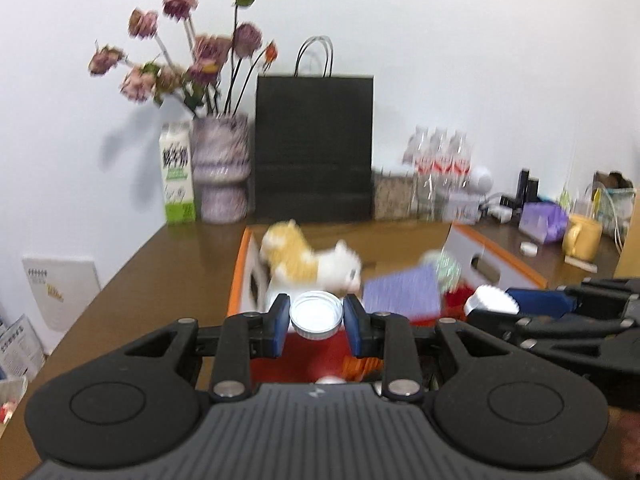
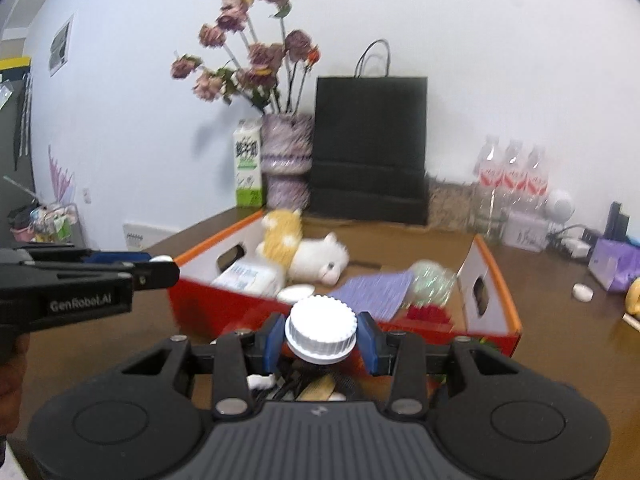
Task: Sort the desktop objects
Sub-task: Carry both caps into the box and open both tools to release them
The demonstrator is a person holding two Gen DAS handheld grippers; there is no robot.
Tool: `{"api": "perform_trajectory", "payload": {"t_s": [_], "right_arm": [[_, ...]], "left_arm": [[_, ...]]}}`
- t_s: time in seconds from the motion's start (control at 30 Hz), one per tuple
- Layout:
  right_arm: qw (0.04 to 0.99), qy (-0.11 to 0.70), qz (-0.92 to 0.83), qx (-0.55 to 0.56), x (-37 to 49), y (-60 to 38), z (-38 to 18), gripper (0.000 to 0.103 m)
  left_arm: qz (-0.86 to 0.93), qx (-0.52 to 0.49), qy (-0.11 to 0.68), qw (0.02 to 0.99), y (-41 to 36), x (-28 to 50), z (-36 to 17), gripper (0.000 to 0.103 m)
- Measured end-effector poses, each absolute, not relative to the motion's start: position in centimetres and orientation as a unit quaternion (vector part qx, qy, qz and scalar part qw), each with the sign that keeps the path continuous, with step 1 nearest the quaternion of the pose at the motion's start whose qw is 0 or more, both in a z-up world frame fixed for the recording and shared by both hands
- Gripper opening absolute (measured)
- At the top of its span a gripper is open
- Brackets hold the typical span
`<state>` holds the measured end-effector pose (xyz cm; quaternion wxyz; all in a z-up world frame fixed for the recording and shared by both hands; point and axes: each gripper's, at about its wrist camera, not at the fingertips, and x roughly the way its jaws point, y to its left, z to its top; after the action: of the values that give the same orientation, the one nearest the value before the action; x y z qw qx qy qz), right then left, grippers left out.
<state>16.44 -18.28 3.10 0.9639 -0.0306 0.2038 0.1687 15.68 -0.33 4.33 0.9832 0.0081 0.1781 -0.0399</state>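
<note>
Left gripper (image 1: 317, 317) sits centre-bottom of the left wrist view, tipped slightly down toward the worktop (image 1: 160, 280), blue pads pinching a shallow white lid (image 1: 317, 315) with its hollow side facing the camera. It hangs over the near edge of the orange-rimmed cardboard box (image 1: 240, 268).

Right gripper (image 2: 321, 335) is centre-bottom of the right wrist view, same slight downward tilt, pads clamped on a white ribbed cap (image 2: 321, 330), ribbed side up. Whatever the cap sits on is hidden below. In the left wrist view this gripper enters from the right edge, level, cap at its tip, just beside the left one. In the right wrist view the left gripper comes in from the left edge, with part of a hand (image 2: 12, 380) at lower left.

Inside the box: plush toy (image 2: 296, 252) lying on its side at the upper left, purple patterned booklet (image 2: 372, 290) in the middle, a glittery greenish item (image 2: 430, 280) to its right, blurred.

Against the back wall: flower vase (image 2: 286, 160), milk carton (image 2: 248, 168), black paper bag (image 2: 370, 148), water bottles (image 2: 512, 172).
</note>
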Motion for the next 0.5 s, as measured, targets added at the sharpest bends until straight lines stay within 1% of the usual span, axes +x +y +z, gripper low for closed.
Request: {"api": "perform_trajectory", "payload": {"t_s": [0.23, 0.5], "right_arm": [[0.972, 0.187, 0.140, -0.025, 21.0, -19.5, 4.0, 0.038], [0.972, 0.203, 0.118, -0.008, 27.2, -20.1, 2.4, 0.038]], "left_arm": [[-0.051, 0.005, 0.177, 0.983, -3.0, 20.5, 5.2, 0.029], [-0.044, -0.008, 0.198, 0.979, -4.4, 26.8, 2.6, 0.029]]}}
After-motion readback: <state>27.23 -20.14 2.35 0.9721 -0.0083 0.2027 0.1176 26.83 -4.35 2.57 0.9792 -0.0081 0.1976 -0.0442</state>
